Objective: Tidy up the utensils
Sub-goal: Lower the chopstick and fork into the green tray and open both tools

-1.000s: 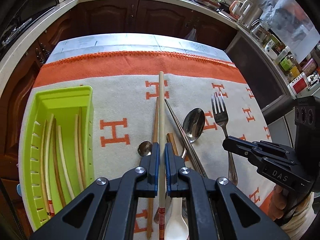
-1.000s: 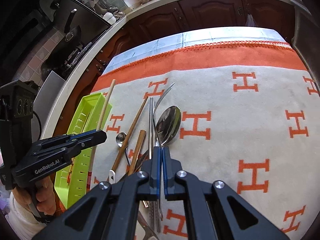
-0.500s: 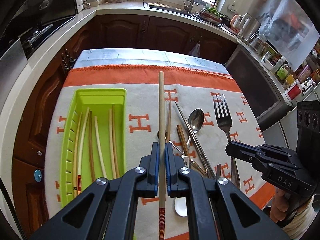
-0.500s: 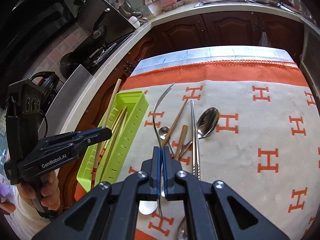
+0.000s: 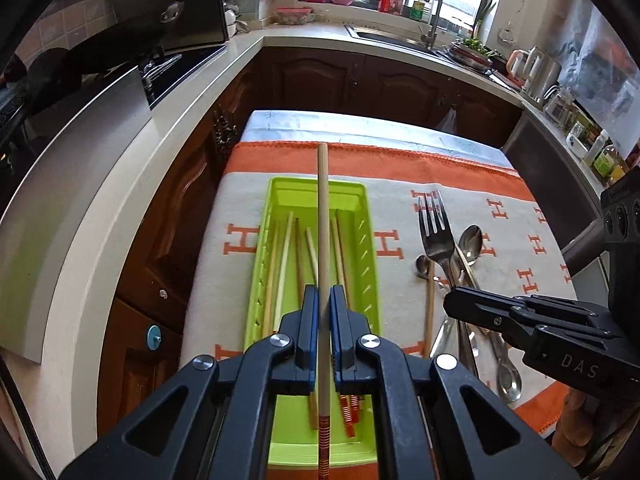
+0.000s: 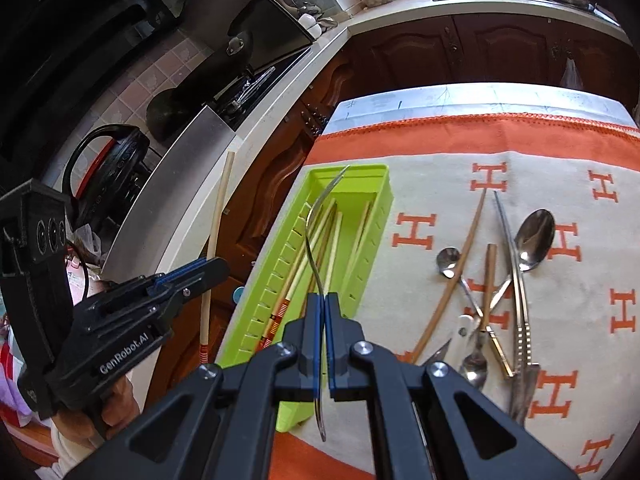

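My left gripper [image 5: 324, 300] is clamped on a chopstick [image 5: 322, 240], its blue pads pressed to the pale shaft; the stick runs straight ahead over the green tray [image 5: 362, 196], and its red-striped end pokes out behind the jaws, where the frame cuts it off. My right gripper [image 6: 322, 308] is pinched tight on a fork [image 6: 310, 232], seen edge-on as a thin curved line; the tines arch up over the tray's far end and the handle tail hangs below the jaws. From the left camera the same fork [image 5: 434, 224] shows its tines plainly, but its handle vanishes behind the right gripper's black body. Several chopsticks [image 5: 285, 256] already lie lengthwise in the tray; my own jaws cover their near ends, so I can't count them surely. The tray sits on a cloth [image 6: 500, 152] with orange H marks, near its left edge. On the cloth to the right lies a heap: a big spoon [image 6: 534, 238], a small spoon [image 6: 449, 261], a curved wooden stick [image 6: 454, 280], a metal pair [image 6: 516, 280], and more crossed beneath them that I can't make out. Only part of my hand [image 6: 86, 420] shows under the left gripper's handle
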A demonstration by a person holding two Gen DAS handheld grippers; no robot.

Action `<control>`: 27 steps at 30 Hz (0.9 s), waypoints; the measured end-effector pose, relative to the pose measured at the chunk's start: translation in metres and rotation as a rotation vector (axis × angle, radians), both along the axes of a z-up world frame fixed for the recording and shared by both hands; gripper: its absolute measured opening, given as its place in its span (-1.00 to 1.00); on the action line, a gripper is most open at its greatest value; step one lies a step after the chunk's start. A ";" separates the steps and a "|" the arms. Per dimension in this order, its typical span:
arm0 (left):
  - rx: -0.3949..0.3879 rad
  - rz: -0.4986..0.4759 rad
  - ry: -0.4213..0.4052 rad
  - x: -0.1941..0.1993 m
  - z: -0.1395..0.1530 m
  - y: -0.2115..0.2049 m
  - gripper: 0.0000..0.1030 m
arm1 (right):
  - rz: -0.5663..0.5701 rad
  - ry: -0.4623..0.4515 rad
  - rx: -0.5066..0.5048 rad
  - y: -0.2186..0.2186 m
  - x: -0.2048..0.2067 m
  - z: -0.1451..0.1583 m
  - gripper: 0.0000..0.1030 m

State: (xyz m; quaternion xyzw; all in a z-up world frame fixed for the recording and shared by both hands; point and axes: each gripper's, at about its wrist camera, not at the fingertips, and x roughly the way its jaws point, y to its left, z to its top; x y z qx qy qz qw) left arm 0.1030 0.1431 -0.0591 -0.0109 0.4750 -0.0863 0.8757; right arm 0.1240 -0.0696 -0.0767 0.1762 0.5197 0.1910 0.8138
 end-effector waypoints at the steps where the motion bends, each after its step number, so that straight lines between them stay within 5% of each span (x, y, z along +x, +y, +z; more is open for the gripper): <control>1: 0.002 0.009 0.005 0.000 -0.005 0.002 -0.94 | 0.001 0.008 0.005 0.008 0.002 -0.003 -0.96; 16: 0.032 0.055 0.058 0.002 -0.051 0.021 -0.89 | -0.001 0.112 -0.047 0.058 0.024 -0.056 -0.95; 21: 0.037 0.057 0.054 0.001 -0.052 0.018 -0.51 | -0.009 0.131 -0.066 0.058 0.026 -0.062 -0.86; 25: 0.036 0.074 0.038 -0.002 -0.049 0.018 0.05 | -0.016 0.120 -0.063 0.055 0.026 -0.058 -0.87; 27: 0.035 0.079 0.033 -0.004 -0.047 0.018 0.09 | -0.020 0.110 -0.064 0.052 0.024 -0.055 -0.87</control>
